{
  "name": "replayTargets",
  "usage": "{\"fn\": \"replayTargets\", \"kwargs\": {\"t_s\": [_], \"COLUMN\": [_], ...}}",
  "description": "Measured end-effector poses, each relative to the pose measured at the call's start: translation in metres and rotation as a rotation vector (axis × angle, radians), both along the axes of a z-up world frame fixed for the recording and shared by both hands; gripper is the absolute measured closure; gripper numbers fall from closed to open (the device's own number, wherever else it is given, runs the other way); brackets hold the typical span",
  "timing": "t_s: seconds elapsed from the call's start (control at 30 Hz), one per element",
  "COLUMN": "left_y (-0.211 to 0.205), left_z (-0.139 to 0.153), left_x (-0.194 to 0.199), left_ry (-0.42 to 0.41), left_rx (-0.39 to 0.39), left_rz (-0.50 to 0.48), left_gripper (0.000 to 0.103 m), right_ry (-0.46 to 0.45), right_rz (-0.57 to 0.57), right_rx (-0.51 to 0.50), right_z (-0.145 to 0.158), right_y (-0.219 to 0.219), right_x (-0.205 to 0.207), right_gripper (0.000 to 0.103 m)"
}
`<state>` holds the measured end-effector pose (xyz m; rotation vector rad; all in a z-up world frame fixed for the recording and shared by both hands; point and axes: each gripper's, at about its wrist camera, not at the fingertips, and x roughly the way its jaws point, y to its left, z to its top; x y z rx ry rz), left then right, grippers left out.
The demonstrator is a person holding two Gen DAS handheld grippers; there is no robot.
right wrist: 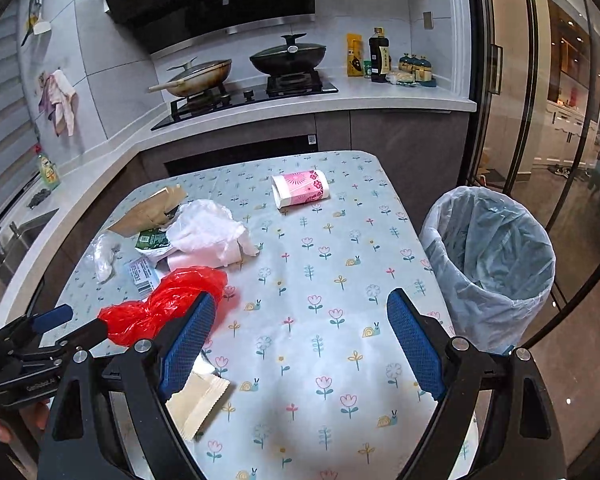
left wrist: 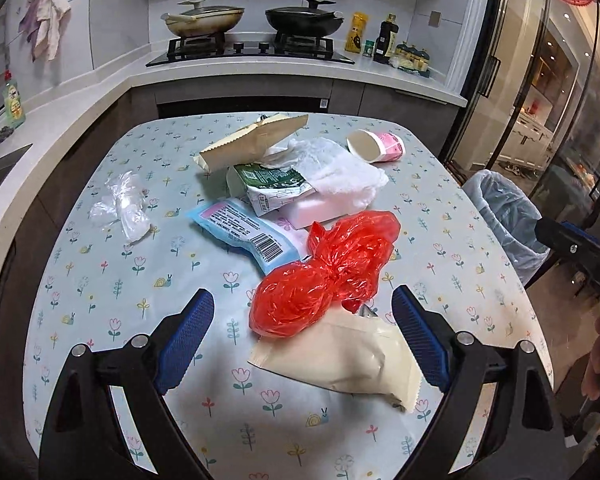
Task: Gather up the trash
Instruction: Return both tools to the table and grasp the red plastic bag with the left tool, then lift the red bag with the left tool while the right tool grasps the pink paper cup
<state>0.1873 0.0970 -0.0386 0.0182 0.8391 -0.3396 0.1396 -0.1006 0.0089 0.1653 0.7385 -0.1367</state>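
**Litter on the table, bin at the right**

Both hand-held grippers hang over the near edge of the table with nothing in them. Left hand-held gripper (left wrist: 302, 336) is spread wide, and closest between its blue pads lies a cream pouch (left wrist: 340, 360), flat on the flowered cloth, its long axis running across the opening from one pad toward the other. Touching the pouch on its far side is a knotted red plastic bag (left wrist: 320, 276), lying slantwise, away and to the right. Right hand-held gripper (right wrist: 300, 344) is just as wide, but only bare table (right wrist: 300, 380) lies between its pads; the red bag sits off beyond its left finger.

Further out from the left one comes a blue wrapper (left wrist: 244, 236), then a heap: a green-printed carton (left wrist: 268, 188), a white bag (left wrist: 340, 168), a brown paper bag (left wrist: 252, 140). A clear plastic scrap (left wrist: 124, 204) lies well to the left, a pink paper cup (right wrist: 300, 188) on its side farthest off.

The lined trash bin (right wrist: 488, 264) stands off the table, ahead and right of the right hand-held gripper. To my eye the left one is plainly nearer the pouch and red bag and would take them first, though turning across the pouch's long axis looks wise.
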Motion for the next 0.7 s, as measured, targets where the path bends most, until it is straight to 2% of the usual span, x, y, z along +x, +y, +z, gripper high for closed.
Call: {"fn": "replayTargets", "kwargs": {"t_s": [0.17, 0.27, 0.47, 0.53, 0.7], "left_y": [-0.003, -0.002, -0.008, -0.011, -0.015], "left_z": [-0.016, -0.021, -0.03, -0.03, -0.024], "left_x": [0.01, 0.016, 0.025, 0.025, 0.019], "left_ry": [0.017, 0.03, 0.065, 0.066, 0.053], "left_rx": [0.001, -0.007, 0.007, 0.018, 0.024], "left_rz": [-0.017, -0.013, -0.025, -0.035, -0.045], "left_gripper": [0.017, 0.022, 0.05, 0.069, 0.077], "right_ry": [0.025, 0.037, 0.051, 0.056, 0.06], "right_rz": [0.0, -0.001, -0.012, -0.015, -0.017], "right_rx": [0.006, 0.001, 0.012, 0.018, 0.024], "right_z": [-0.007, -0.01, -0.016, -0.018, -0.02], "right_y": [0.0, -0.001, -0.005, -0.006, -0.006], "right_x": [0.005, 0.008, 0.011, 0.011, 0.014], "right_gripper": [0.019, 0.019, 0.019, 0.019, 0.019]}}
